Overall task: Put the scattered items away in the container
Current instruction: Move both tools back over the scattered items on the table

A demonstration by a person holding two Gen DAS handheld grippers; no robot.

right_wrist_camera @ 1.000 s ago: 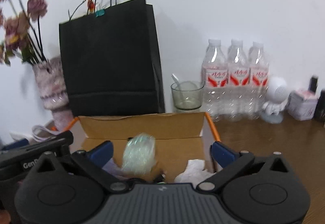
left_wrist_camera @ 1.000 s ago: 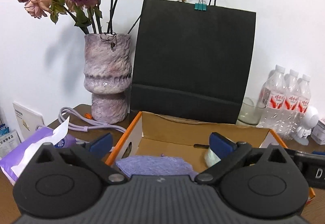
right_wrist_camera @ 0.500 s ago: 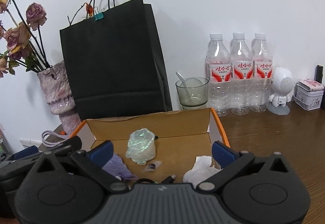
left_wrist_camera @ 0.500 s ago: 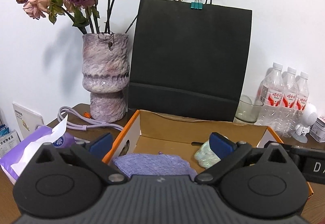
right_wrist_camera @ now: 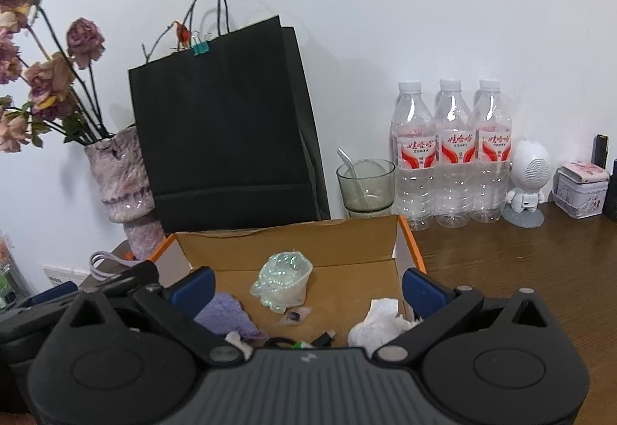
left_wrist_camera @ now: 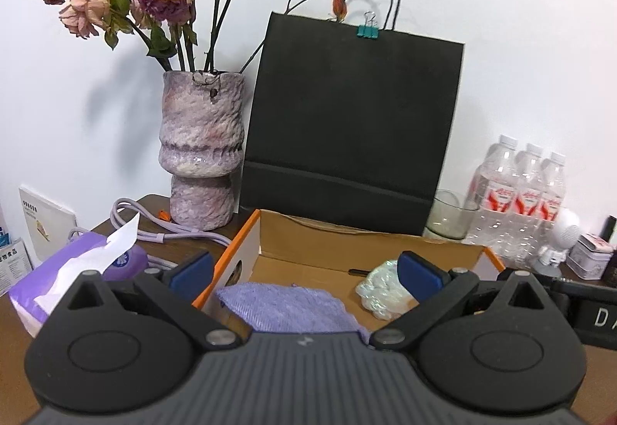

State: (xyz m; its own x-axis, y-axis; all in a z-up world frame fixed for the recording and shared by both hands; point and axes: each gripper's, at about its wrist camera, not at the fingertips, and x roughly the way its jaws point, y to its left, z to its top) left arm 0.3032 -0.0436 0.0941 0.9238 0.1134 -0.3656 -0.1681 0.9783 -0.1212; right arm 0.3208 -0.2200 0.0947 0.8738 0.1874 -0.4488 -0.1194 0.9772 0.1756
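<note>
progress: we judge it near done | cardboard box (right_wrist_camera: pixel 410 247) on desk (right_wrist_camera: pixel 520 251) holds purple cloth (left_wrist_camera: pixel 285 305), iridescent wrap (right_wrist_camera: pixel 281 282), white tissue (right_wrist_camera: pixel 380 325) | left gripper (left_wrist_camera: pixel 304 271) and right gripper (right_wrist_camera: pixel 306 284): jaws spread, empty

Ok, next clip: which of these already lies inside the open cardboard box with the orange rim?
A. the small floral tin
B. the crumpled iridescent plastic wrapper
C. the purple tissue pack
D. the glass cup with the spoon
B: the crumpled iridescent plastic wrapper lies on the floor of the open cardboard box, between the lilac cloth and the white crumpled tissue; the other three stand outside on the table.
</note>
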